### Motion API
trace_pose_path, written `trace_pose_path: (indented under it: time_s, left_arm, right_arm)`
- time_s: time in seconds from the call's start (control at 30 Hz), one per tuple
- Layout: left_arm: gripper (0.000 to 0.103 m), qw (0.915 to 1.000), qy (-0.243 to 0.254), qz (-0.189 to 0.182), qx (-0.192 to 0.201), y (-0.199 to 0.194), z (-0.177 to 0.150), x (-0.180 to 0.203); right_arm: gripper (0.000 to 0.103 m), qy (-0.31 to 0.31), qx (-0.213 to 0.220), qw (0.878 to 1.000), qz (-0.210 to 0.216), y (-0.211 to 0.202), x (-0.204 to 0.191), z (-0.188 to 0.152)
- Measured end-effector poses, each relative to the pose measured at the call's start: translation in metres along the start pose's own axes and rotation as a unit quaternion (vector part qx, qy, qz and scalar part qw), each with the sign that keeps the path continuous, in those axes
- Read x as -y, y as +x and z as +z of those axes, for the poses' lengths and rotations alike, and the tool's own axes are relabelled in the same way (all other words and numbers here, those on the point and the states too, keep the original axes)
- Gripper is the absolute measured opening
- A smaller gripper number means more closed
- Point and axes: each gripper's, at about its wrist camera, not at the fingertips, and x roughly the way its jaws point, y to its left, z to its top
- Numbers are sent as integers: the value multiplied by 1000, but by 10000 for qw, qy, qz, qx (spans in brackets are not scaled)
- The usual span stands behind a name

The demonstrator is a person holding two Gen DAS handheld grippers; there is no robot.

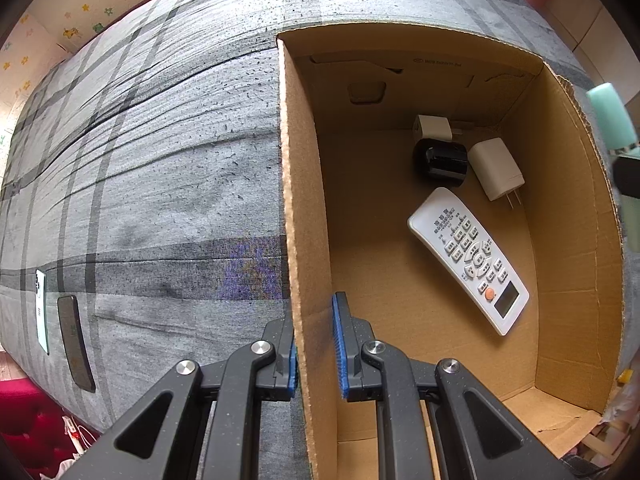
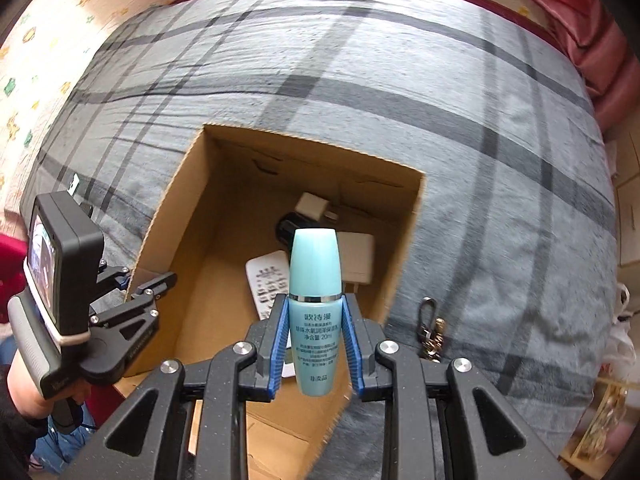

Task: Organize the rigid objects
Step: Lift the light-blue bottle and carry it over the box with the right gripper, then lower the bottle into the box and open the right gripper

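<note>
Box [image 1: 576,240]: on the bed, already holding your remote [image 1: 468,258], two white chargers [image 1: 496,168] and a black adapter [image 1: 440,160].
Right gripper [image 2: 315,344]: pinching the blue bottle [image 2: 315,300], hanging above the box's near right side.
Left gripper [image 1: 316,344]: pressed together on the box's left wall.
Left to do: two phones [image 1: 74,340] at far left, keys [image 2: 430,336] right of the box.

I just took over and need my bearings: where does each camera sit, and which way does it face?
Left wrist: on the left gripper, looking down where it clamps the cardboard box wall; remote control inside.
Right wrist: on the right gripper, looking down at the held blue bottle above the box; the left gripper and a hand show.
Shared: box, remote control, plaid bedcover.
</note>
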Motion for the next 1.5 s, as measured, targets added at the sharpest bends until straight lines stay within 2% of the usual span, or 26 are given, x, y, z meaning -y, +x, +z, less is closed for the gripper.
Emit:
trace_pose_path:
  time_s: [0.37, 0.8, 1.13, 1.33, 1.5]
  left_arm:
    - [15, 10000, 7, -45, -12, 1, 0, -2]
    - [15, 10000, 30, -79, -35, 1, 1, -4]
    - [15, 10000, 37, -75, -32, 1, 1, -5]
    - [15, 10000, 33, -50, -27, 2, 0, -4]
    - [15, 10000, 44, -33, -26, 0, 0, -1]
  right_arm:
    - [27, -363, -291, 9988, 135, 44, -32, 10]
    - [27, -488, -743, 9956, -286, 108, -30, 9]
    - [28, -430, -788, 9957, -232, 115, -29, 7]
    - [43, -384, -692, 9967, -193, 108, -29, 11]
    - [50, -414, -534, 9976, -176, 96, -32, 12]
